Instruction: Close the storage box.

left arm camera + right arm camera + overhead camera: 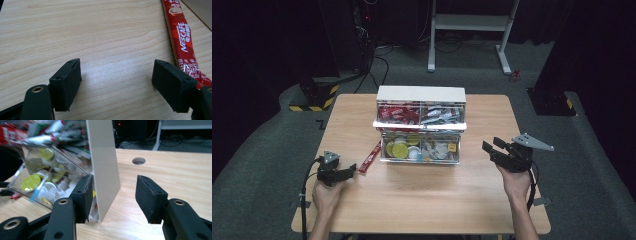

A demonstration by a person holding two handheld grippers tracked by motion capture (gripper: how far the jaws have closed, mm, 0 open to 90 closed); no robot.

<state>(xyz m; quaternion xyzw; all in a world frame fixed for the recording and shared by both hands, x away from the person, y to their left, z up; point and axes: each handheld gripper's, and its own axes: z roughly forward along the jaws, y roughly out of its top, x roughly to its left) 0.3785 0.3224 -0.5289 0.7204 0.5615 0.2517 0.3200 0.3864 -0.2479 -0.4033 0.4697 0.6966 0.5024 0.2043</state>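
Light wooden surface point(422, 200) carrying a two-tier clear acrylic organiser with white frame point(421, 94), set at mid-surface; upper tier holding red sachets and silver-grey sticks, lower tier holding yellow-lidded and white small cups.

Long red instant-coffee stick sachet point(183, 43) lying flat on the surface, outside the organiser, just left of its lower tier in the high view point(370, 156); not yet stowed.

Left hand-held gripper point(120, 85) resting low by the near left part of the surface point(343, 172); jaws spread wide, nothing between the pads but bare wood; sachet lying just beside the right-hand pad point(172, 83) in the left gripper view, apart from it or barely touching, cannot tell which; no grip on it.

Right hand-held gripper point(112, 195) held to the right of the organiser point(499, 150); jaws partly apart, empty; white side panel of the organiser point(103, 167) seen beyond the gap in the right gripper view, clear of both pads.

Judgement on progress: organiser already well stocked; one coffee stick left loose on the surface; sorting appears late-stage or between items; remaining work likely a pick-up of that stick and placement in the upper red-sachet compartment; neither started at this moment.
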